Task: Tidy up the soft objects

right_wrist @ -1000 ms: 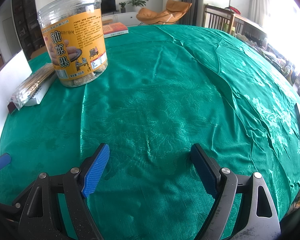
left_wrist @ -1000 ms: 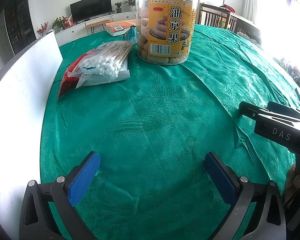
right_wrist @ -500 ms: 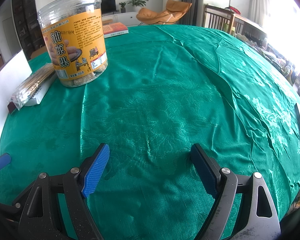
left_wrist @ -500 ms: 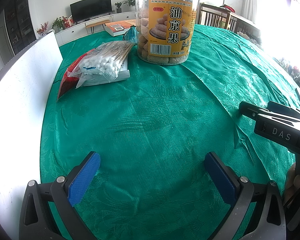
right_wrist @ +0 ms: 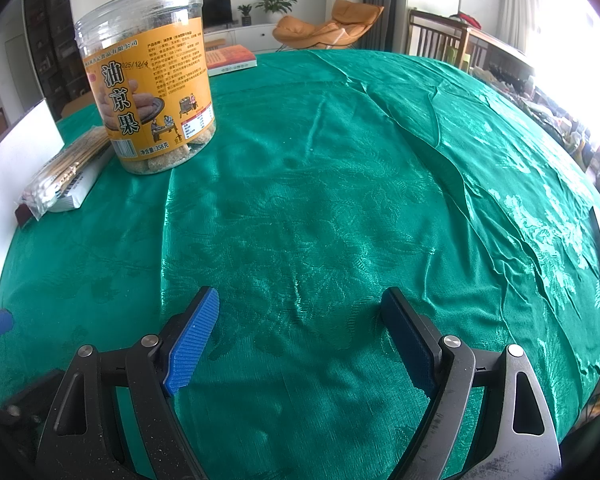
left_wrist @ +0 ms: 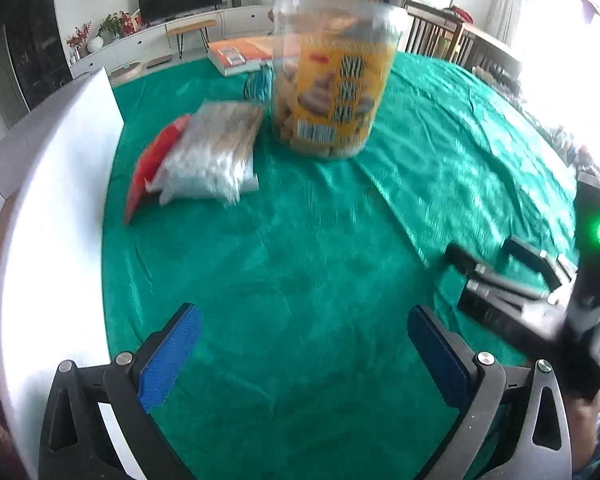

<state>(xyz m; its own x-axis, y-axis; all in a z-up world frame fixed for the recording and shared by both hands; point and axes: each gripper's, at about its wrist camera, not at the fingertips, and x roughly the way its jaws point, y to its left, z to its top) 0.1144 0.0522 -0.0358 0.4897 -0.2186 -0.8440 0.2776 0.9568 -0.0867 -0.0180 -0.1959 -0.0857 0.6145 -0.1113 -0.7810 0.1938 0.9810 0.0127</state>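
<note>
Left tongs [left_wrist: 300, 344]: jaws wide apart, nothing between the blue pads, only green tablecloth [left_wrist: 300, 272] below them.
Right tongs [right_wrist: 300, 332]: also spread wide and empty, hovering over bare cloth; in the left view they show to the right of the left tongs.
Cotton swab bag [left_wrist: 212, 152]: ahead and to the left of the left tongs, lying flat on the cloth; far ahead-left of the right tongs, where it shows as a thin edge-on pack [right_wrist: 60, 178].
Red packet [left_wrist: 154, 162]: under and to the left of the swab bag, touching it, partly covered.
Handling (a judgement): both packs look light, limp and slick-filmed; the bag would likely sag and crinkle, so a grip across its middle, over the bundled sticks, seems safer than at a loose corner.
Snack jar [left_wrist: 332, 76]: upright just beyond and right of the bag, rigid plastic, probably not one of the soft things (it may crowd an approach from the right).
White board [left_wrist: 56, 208]: along the left of the left tongs.
Hard to make out: the left view is smeared by blur, so print and bag edges are unclear; a small blue-striped item [left_wrist: 258, 84] behind the jar cannot be identified; how much of the red packet lies beneath the bag is hidden.
</note>
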